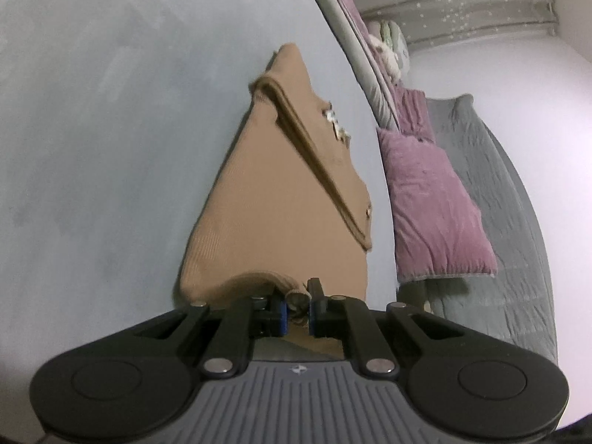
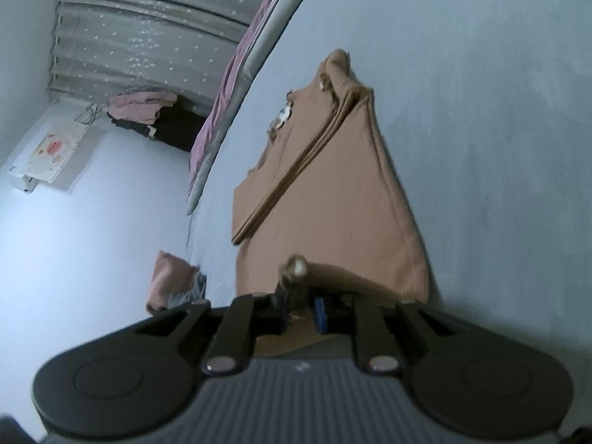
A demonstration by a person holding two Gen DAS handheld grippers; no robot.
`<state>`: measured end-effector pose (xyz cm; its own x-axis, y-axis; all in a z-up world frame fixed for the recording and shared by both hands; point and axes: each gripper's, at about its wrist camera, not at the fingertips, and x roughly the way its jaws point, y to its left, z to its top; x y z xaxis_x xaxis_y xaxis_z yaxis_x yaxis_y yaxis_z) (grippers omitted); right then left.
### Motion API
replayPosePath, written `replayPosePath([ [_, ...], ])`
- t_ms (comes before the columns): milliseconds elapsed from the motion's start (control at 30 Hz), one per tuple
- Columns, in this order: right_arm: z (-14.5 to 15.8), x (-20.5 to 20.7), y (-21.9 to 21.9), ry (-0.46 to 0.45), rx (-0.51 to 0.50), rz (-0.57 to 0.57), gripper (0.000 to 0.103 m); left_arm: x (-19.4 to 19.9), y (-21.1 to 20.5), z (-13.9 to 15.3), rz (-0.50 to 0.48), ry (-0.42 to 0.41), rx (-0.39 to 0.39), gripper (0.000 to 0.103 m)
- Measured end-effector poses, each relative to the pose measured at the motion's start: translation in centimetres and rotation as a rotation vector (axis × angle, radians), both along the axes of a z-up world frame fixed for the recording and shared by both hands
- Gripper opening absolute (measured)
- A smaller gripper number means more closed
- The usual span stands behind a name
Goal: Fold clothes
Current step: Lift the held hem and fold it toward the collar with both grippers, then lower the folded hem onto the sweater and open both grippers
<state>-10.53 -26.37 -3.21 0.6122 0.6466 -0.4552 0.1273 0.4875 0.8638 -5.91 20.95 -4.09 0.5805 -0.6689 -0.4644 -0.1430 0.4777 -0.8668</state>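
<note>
A tan garment (image 1: 281, 199) is laid on a grey-blue surface (image 1: 111, 148), partly folded, with a long folded edge running diagonally across it. A small pale decoration (image 1: 337, 123) is seen near its far end.

The near hem is gripped by both tongs. In the left wrist view, a bunched roll of cloth is pinched between the blue pads of the left gripper (image 1: 298, 312). In the right wrist view, a similar roll is pinched by the right gripper (image 2: 301, 309), with the cloth rising above the fingers. Both sets of jaws are pressed close on the fabric.

A pink cushion (image 1: 436, 207) is seen beside the surface on a grey quilt (image 1: 510, 222). A starred curtain (image 2: 148, 29) is hung in the background, with a bag (image 2: 48, 151) on the floor.
</note>
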Motion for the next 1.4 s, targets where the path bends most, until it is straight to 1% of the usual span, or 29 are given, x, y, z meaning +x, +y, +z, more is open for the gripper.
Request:
replayPosePath([
  [200,-0.8,2.9,-0.2,0.024,-0.035,-0.017,0.011,3.2,-0.9,-0.1,0.023,-0.001,0.023,0.008],
  [367,-1.7,5.5,-0.2,0.052,-0.050,-0.035,0.011,5.9,-1.3,-0.9,0.049,0.014,0.033,0.008],
  [500,-2.6,7.4,-0.3,0.071,-0.051,-0.049,0.011,7.5,-1.5,-1.8,0.061,0.025,0.057,0.008],
  [600,-3.7,8.5,-0.2,0.084,-0.045,-0.055,0.011,7.9,-1.4,-2.7,0.065,0.032,0.066,0.009],
  [633,-4.1,8.7,-0.2,0.086,-0.036,-0.060,0.014,8.1,-1.3,-2.9,0.068,0.031,0.064,0.009],
  [733,-4.7,9.1,-0.4,0.079,-0.006,-0.092,0.015,8.8,-1.1,-3.0,0.069,0.019,0.065,0.011],
  [800,-4.6,9.6,-0.5,0.062,0.001,-0.117,0.021,9.4,-1.2,-2.4,0.071,-0.006,0.087,0.015],
  [867,-3.8,9.9,-0.6,0.027,-0.011,-0.146,0.043,9.6,-1.2,-1.6,0.093,-0.045,0.122,0.019],
  [900,-3.4,10.0,-0.7,0.010,-0.017,-0.161,0.047,9.6,-1.1,-1.3,0.108,-0.056,0.131,0.020],
  [933,-3.0,10.2,-0.8,-0.004,-0.027,-0.172,0.048,9.6,-0.9,-0.9,0.125,-0.068,0.134,0.022],
  [1000,-2.3,10.4,-0.7,-0.018,-0.077,-0.178,0.049,9.4,-0.6,-0.4,0.155,-0.086,0.148,0.026],
  [1067,-1.7,10.3,-0.5,-0.021,-0.143,-0.179,0.049,9.3,-0.6,0.2,0.163,-0.097,0.195,0.030],
  [1167,-1.3,10.0,-0.5,-0.011,-0.233,-0.176,0.049,9.1,-1.0,0.8,0.144,-0.104,0.303,0.031],
  [1200,-1.2,9.8,-0.6,-0.007,-0.258,-0.175,0.049,9.0,-1.2,0.7,0.132,-0.103,0.328,0.031],
  [1300,-1.0,9.3,-0.8,0.005,-0.328,-0.172,0.051,8.9,-1.6,0.6,0.099,-0.098,0.373,0.031],
  [1400,-1.4,8.6,-1.2,0.014,-0.349,-0.156,0.052,8.7,-2.1,0.7,0.074,-0.105,0.406,0.031],
])
